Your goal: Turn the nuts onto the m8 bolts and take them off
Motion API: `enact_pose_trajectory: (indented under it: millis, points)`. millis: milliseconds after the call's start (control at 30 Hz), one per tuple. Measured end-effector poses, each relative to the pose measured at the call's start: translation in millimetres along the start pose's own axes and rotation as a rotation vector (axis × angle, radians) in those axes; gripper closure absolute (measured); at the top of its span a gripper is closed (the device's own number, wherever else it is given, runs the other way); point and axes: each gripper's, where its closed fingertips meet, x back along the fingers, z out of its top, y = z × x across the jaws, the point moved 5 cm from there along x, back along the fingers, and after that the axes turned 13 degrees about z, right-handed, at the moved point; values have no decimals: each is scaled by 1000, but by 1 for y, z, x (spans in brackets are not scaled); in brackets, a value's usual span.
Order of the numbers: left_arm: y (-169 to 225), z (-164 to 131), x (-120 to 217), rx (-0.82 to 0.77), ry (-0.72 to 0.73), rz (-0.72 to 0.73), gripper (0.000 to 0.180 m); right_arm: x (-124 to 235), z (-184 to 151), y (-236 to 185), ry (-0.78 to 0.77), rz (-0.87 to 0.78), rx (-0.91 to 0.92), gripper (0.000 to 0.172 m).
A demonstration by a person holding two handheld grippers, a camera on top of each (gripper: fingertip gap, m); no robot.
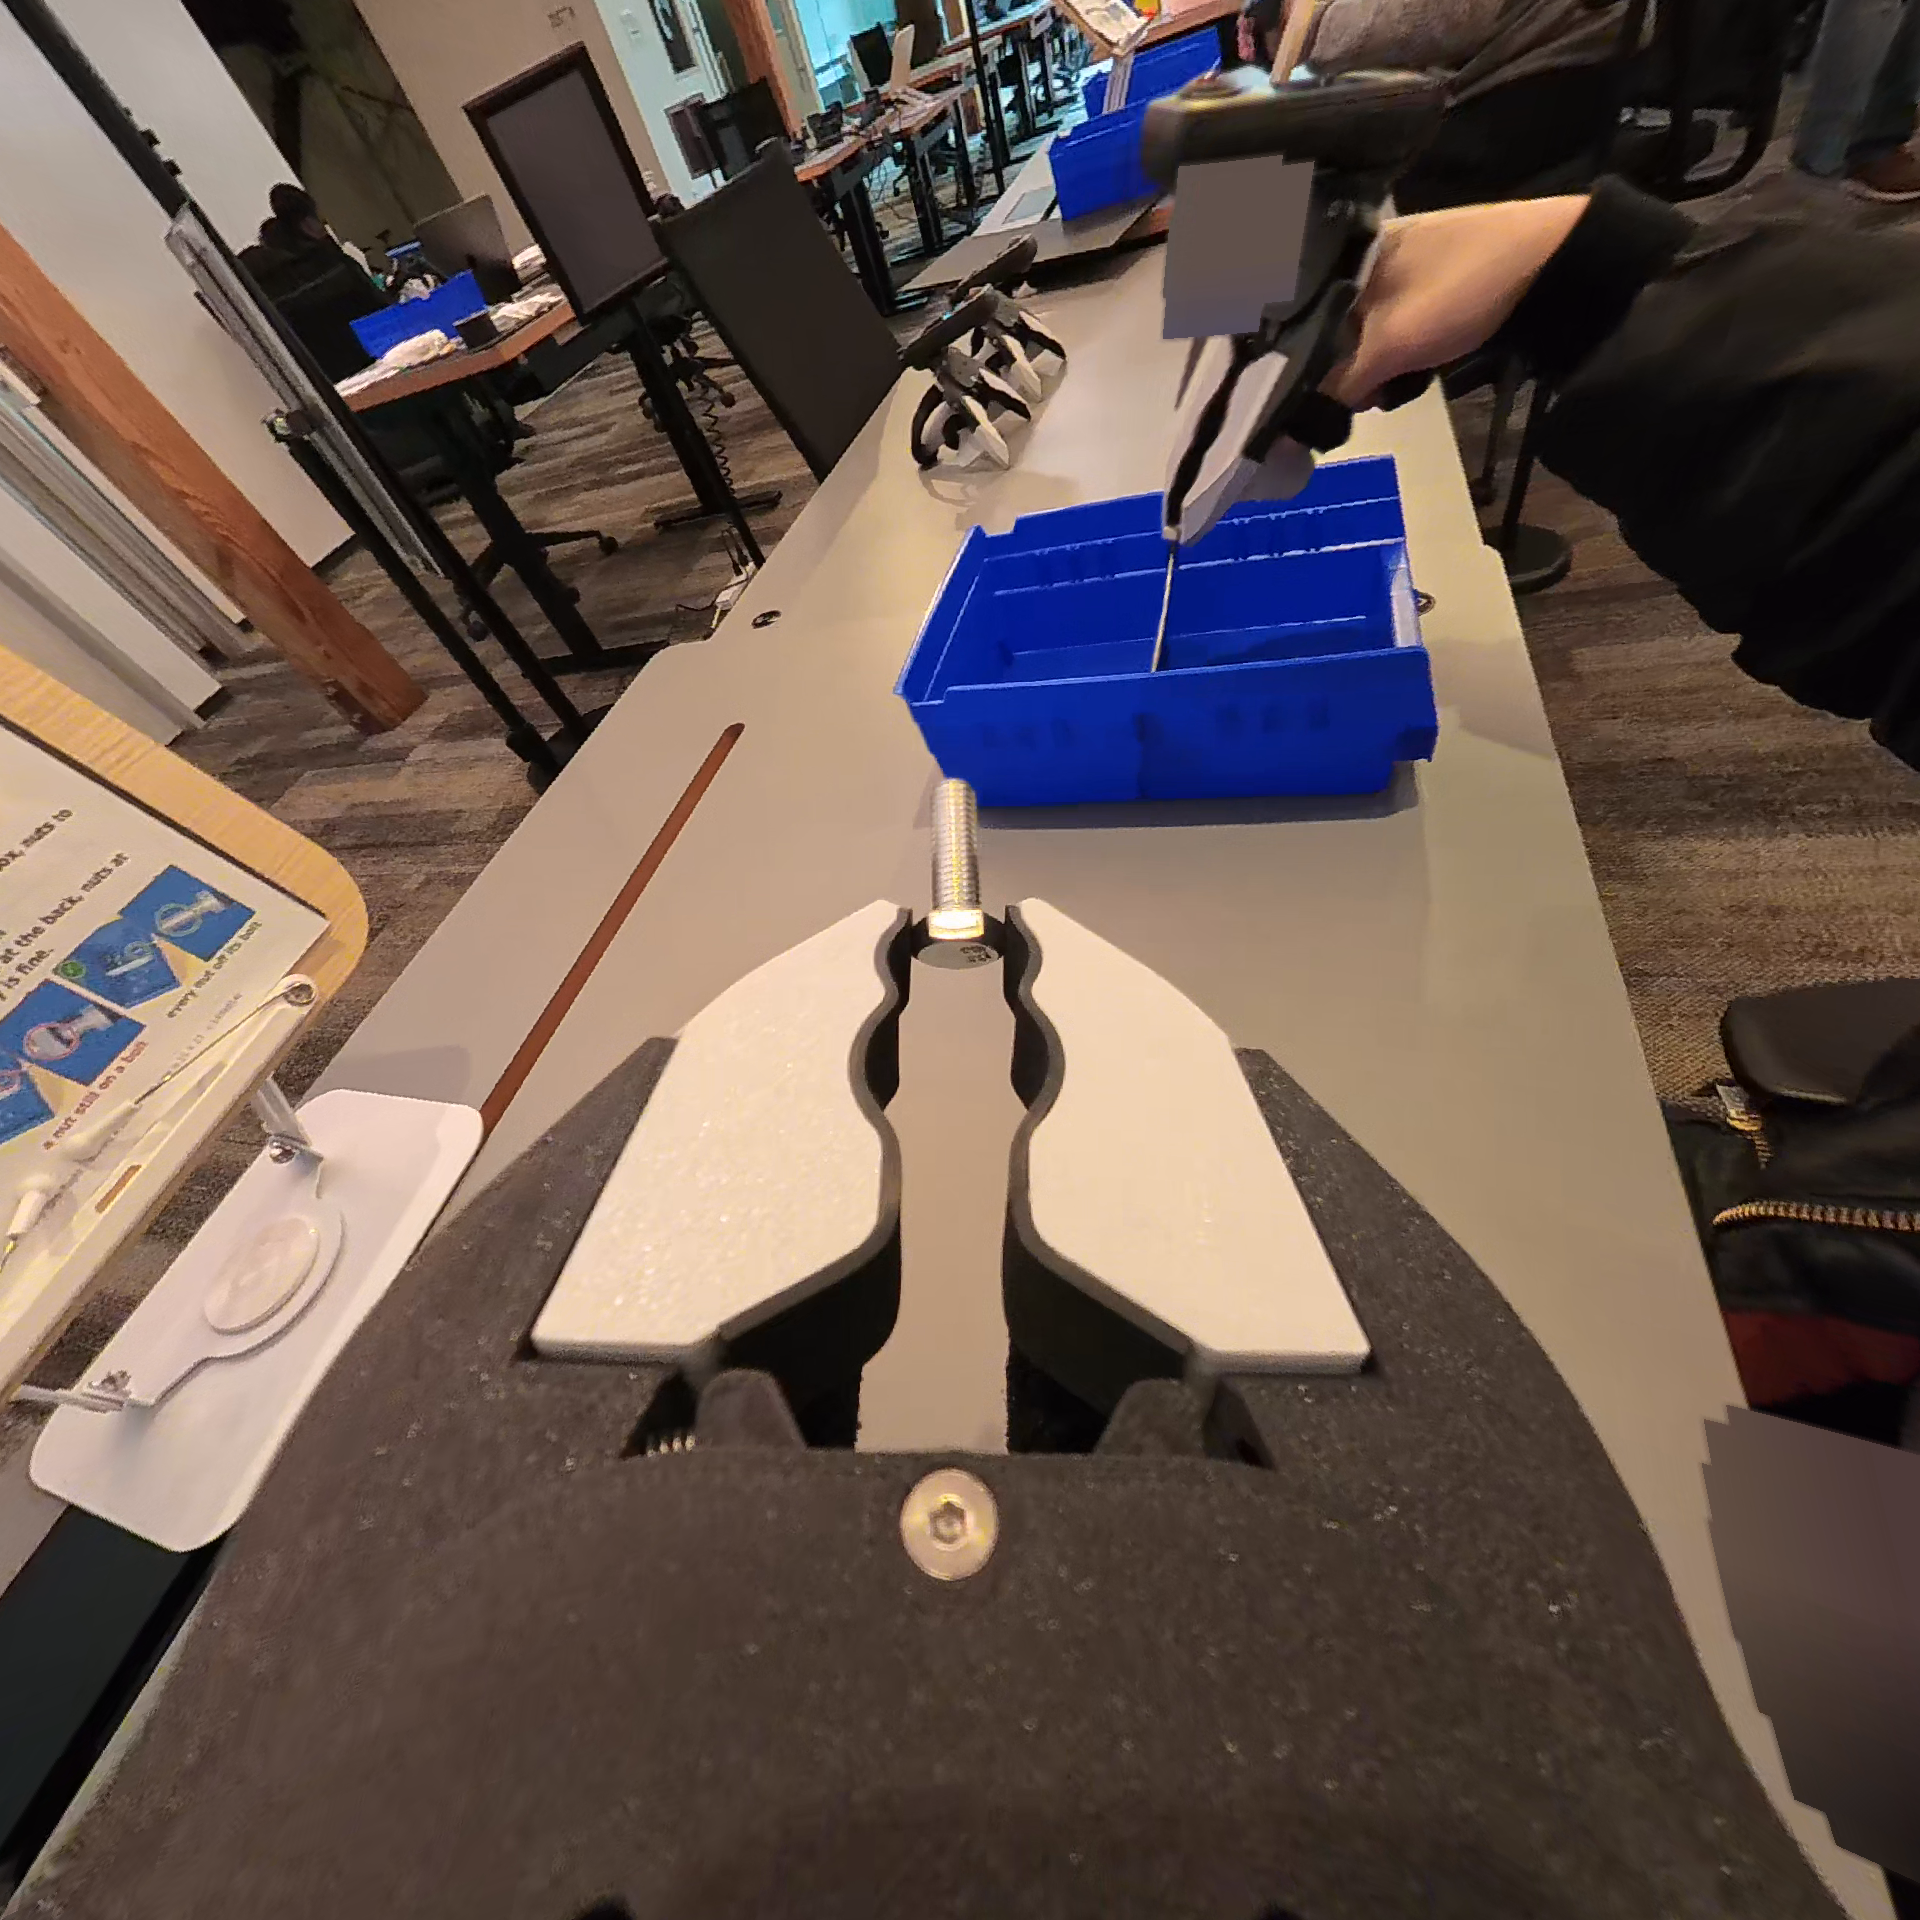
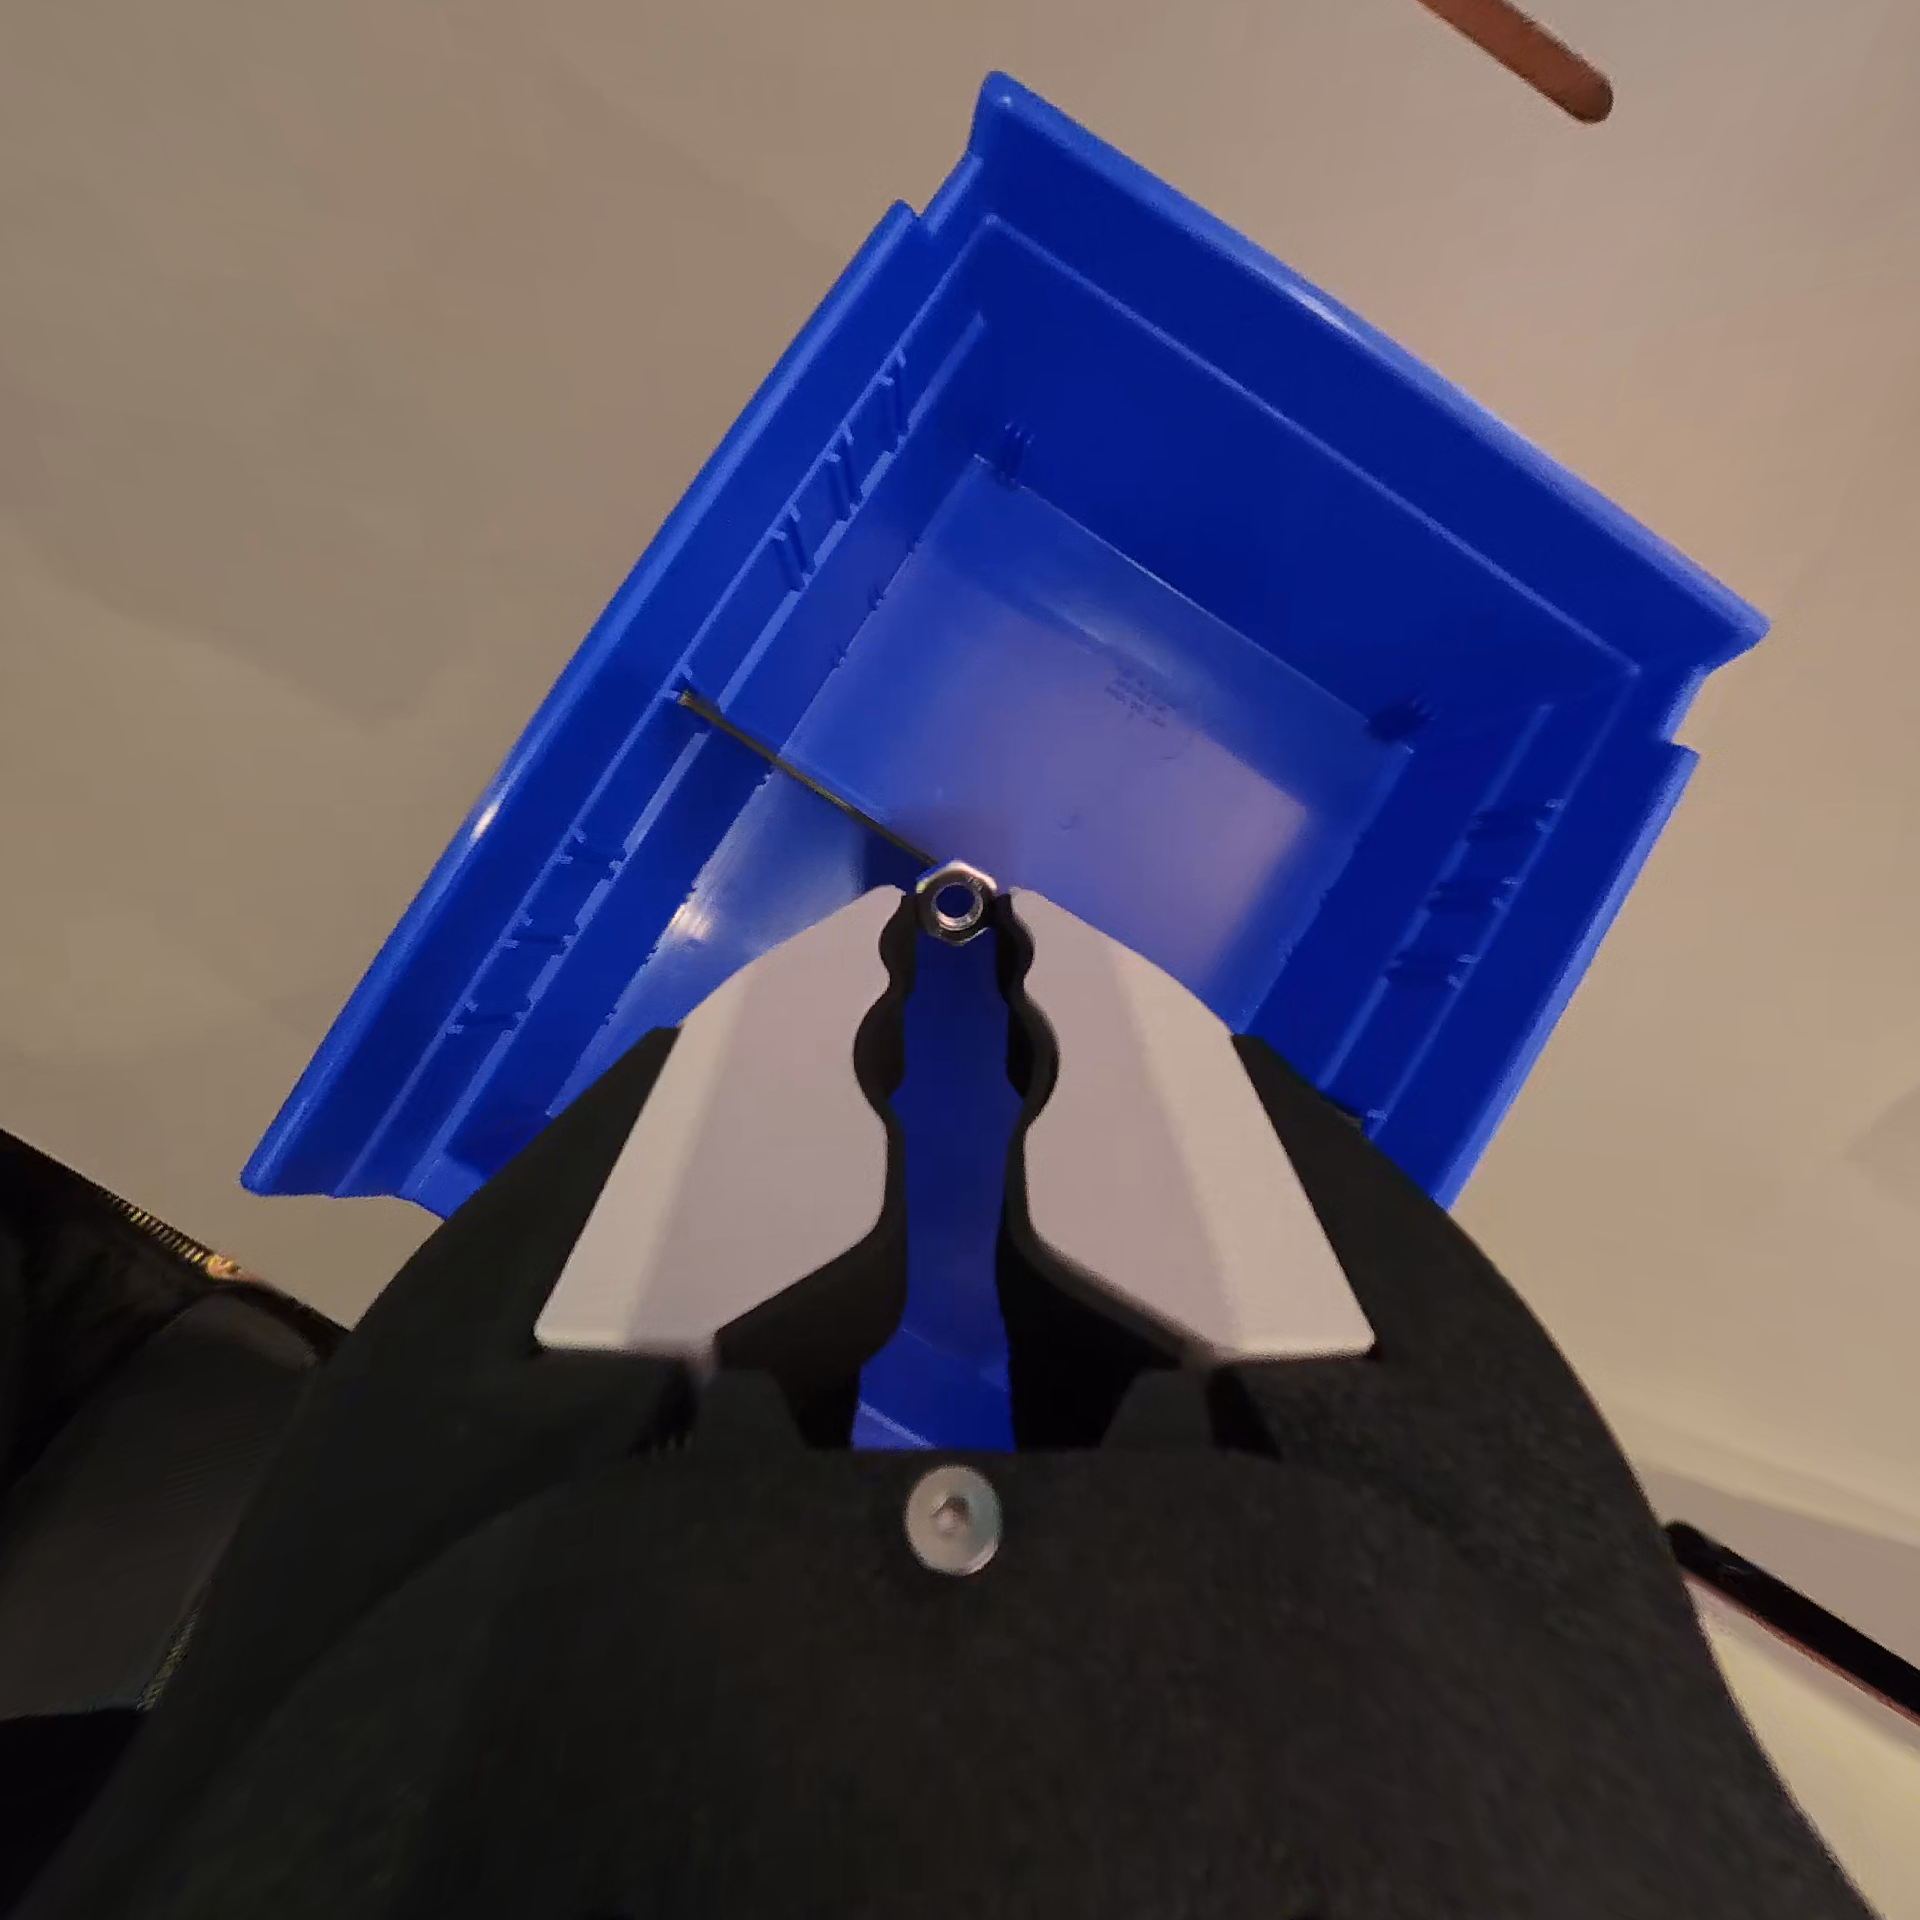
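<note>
- Left wrist view: the left gripper is clenched on the hex head of a silver bolt, a pad pressed to each side, and the threaded shank points forward over the grey table.
- Beyond the bolt tip sits a blue bin split by a thin divider — its visible compartments look bare.
- The right gripper, in a person's hand, hangs point-down above the bin's middle.
- Right wrist view: the right gripper grasps a small silver nut at its very tips, the nut's bore facing the camera, over the bin floor.
- At the table's left edge stands an instruction sheet on a white stand — spare grippers lie farther along the table.
</note>
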Motion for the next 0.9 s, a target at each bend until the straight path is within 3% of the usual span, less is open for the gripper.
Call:
enact_pose_trajectory:
  millis: [267,767,900]
  points:
    - [-13,-7,-4,17,-26,57,164,12,6,-10,24,-27,105,157]
    - [-14,-10,-4,9,-38,65,164,10,5,-10,16,-28,115,157]
    - [-13,-10,-4,9,-44,59,164,7,-8,-23,-1,33,150,157]
